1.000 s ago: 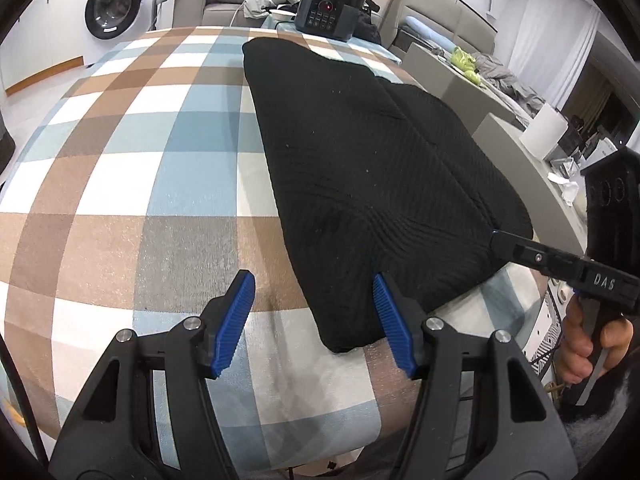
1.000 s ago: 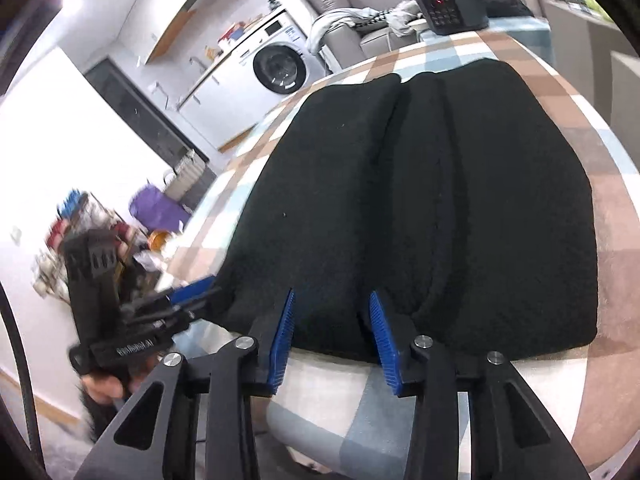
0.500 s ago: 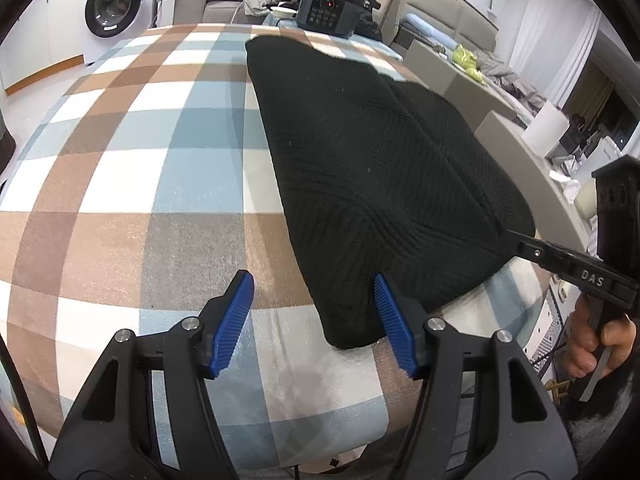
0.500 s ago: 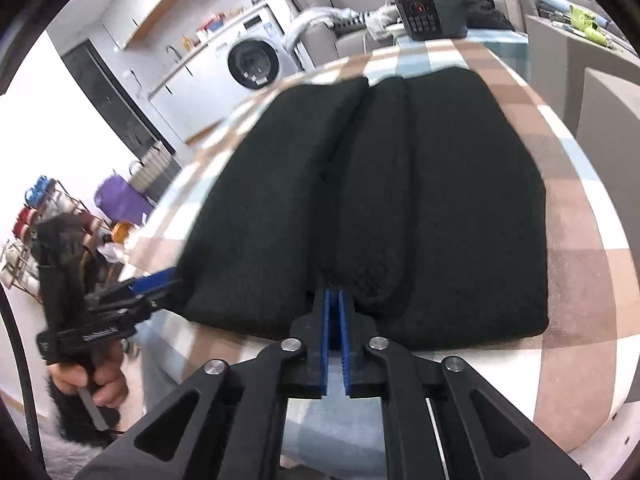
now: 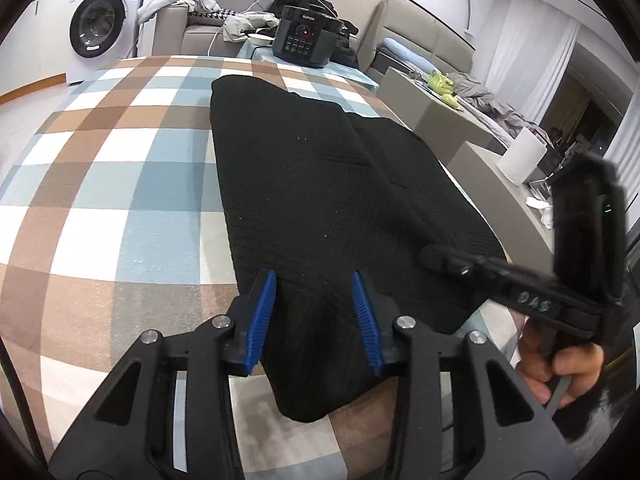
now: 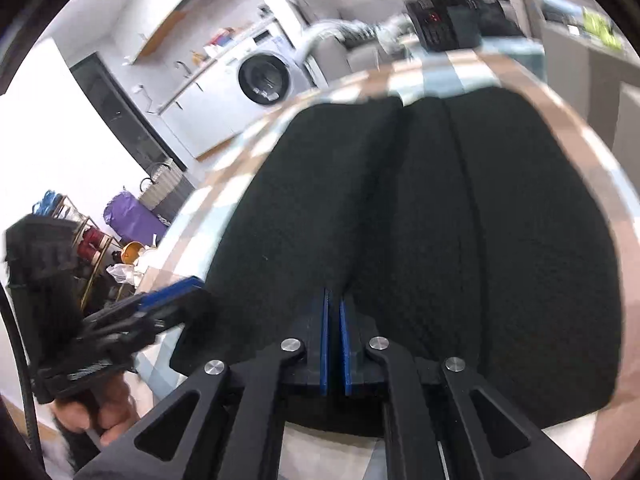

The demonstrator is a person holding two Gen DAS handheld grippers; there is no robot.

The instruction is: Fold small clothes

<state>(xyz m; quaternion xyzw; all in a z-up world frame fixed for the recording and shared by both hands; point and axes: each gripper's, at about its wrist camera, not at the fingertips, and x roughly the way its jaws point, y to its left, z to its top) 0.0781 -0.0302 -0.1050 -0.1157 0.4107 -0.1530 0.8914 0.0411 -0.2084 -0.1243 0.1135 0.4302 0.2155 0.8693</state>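
Observation:
A black knitted garment (image 5: 316,200) lies folded lengthwise on the checked tablecloth (image 5: 120,184). It also fills the right wrist view (image 6: 460,240). My left gripper (image 5: 316,312) is open, its blue pads astride the garment's near left corner. My right gripper (image 6: 334,312) is shut on the garment's near hem and has lifted it a little. The right gripper also shows in the left wrist view (image 5: 444,258) at the garment's near right edge, and the left gripper in the right wrist view (image 6: 176,292).
A black rice cooker (image 5: 306,36) stands past the table's far end. A washing machine (image 5: 102,28) is at the far left. A sofa with clothes (image 5: 208,20) is behind. The table's edge (image 5: 472,192) runs close along the garment's right side.
My right gripper shut on the garment's hem and has raised it. My left gripper moved right and forward, so its open pads now straddle the near left corner.

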